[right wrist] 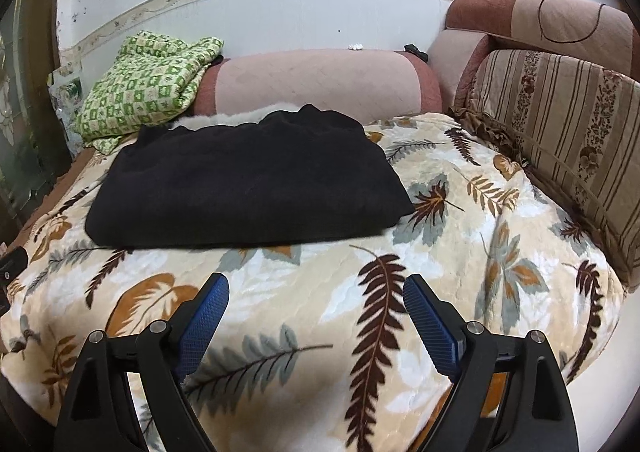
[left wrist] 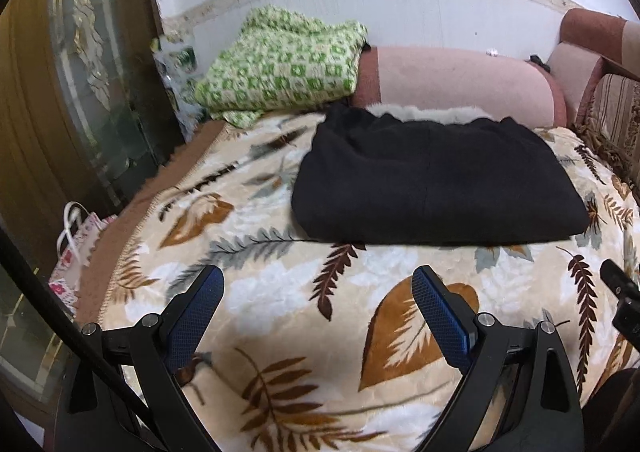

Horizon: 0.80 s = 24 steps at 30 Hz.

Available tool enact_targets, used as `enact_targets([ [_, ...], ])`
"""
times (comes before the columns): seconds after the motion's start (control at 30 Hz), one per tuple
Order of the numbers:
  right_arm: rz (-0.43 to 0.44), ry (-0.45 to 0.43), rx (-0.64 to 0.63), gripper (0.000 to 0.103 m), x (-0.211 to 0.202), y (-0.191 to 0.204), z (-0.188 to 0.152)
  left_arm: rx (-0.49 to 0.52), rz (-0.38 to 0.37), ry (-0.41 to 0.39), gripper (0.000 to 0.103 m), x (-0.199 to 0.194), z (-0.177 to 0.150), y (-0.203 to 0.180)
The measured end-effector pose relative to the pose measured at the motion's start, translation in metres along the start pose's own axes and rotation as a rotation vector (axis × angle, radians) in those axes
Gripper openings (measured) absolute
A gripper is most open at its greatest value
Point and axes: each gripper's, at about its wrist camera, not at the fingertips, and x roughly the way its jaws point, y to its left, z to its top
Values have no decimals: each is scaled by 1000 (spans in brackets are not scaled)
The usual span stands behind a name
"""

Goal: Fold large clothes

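A black garment (left wrist: 432, 176) lies folded into a flat rectangle on the leaf-patterned blanket (left wrist: 280, 312), with a grey fur trim (left wrist: 424, 112) showing at its far edge. It also shows in the right wrist view (right wrist: 248, 180). My left gripper (left wrist: 318, 280) is open and empty, hovering over the blanket short of the garment's near edge. My right gripper (right wrist: 316, 288) is open and empty, also over the blanket (right wrist: 360, 312) in front of the garment. The tip of the right gripper (left wrist: 620, 288) shows at the right edge of the left wrist view.
A green checked quilt (left wrist: 280, 64) is heaped at the back left beside a pink bolster (left wrist: 460, 80). A striped cushion (right wrist: 560, 132) stands along the right. A glass-panelled door (left wrist: 80, 92) and a floral bag (left wrist: 76, 252) are at the left.
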Motion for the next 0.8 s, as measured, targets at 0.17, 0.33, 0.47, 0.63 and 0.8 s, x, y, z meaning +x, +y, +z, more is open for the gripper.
enact_targets([
  [0.17,-22,20,-34,92,23,5,10,-2,-2,16,95,25,8,-3],
  [0.33,-21,39,-61,92,44,15,19,-20,-44,17,95,48,24,-9],
  [0.47,-20,21,-88,92,61,28,32,-14,-70,5,95,68,42,-19],
  [0.63,-32,-6,-94,92,85,34,48,-13,-88,-1,95,95,65,-25],
  [0.8,-9,-4,-52,92,99,23,38,-18,-62,-26,95,112,61,-24],
])
